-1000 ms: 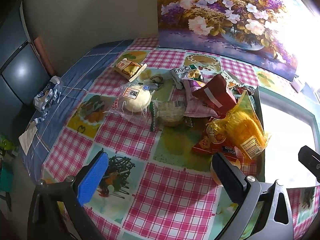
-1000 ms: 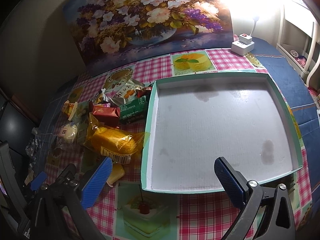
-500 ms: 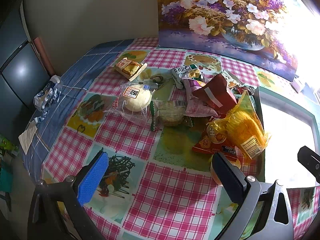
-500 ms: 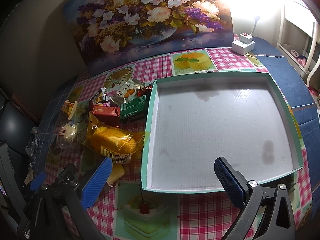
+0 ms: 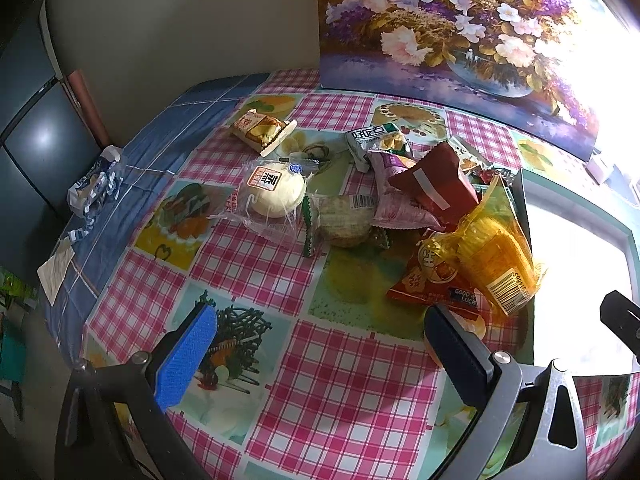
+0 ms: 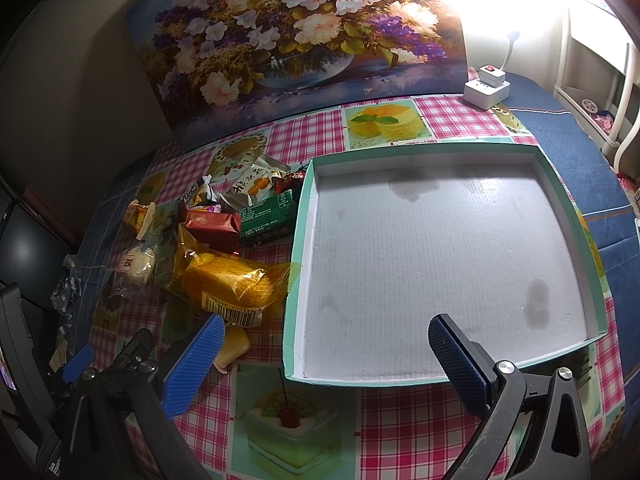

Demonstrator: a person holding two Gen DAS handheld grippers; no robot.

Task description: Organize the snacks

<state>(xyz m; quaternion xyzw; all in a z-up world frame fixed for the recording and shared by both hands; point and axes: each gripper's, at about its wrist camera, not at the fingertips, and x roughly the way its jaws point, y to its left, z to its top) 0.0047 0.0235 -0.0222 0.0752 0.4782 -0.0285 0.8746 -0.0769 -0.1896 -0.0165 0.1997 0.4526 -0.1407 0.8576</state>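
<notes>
step: first pick | snacks (image 5: 400, 208) heaped left of tray (image 6: 298, 240) (nothing in it) | left gripper (image 5: 320, 344) and right gripper (image 6: 324, 344) spread, carrying nothing | I'd pinch the yellow pack (image 5: 496, 256) by its seam, lift straight, set flat in a corner.

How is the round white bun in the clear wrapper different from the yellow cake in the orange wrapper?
The white bun is pale and round; the yellow cake is golden and longer. The bun's wrapper is clear with a small printed label, while the cake's is orange-tinted with a barcode sticker. The bun lies farther from the teal tray; the cake sits right beside its rim. Both are sealed, lying on the checked tablecloth, untouched by either gripper.
</notes>
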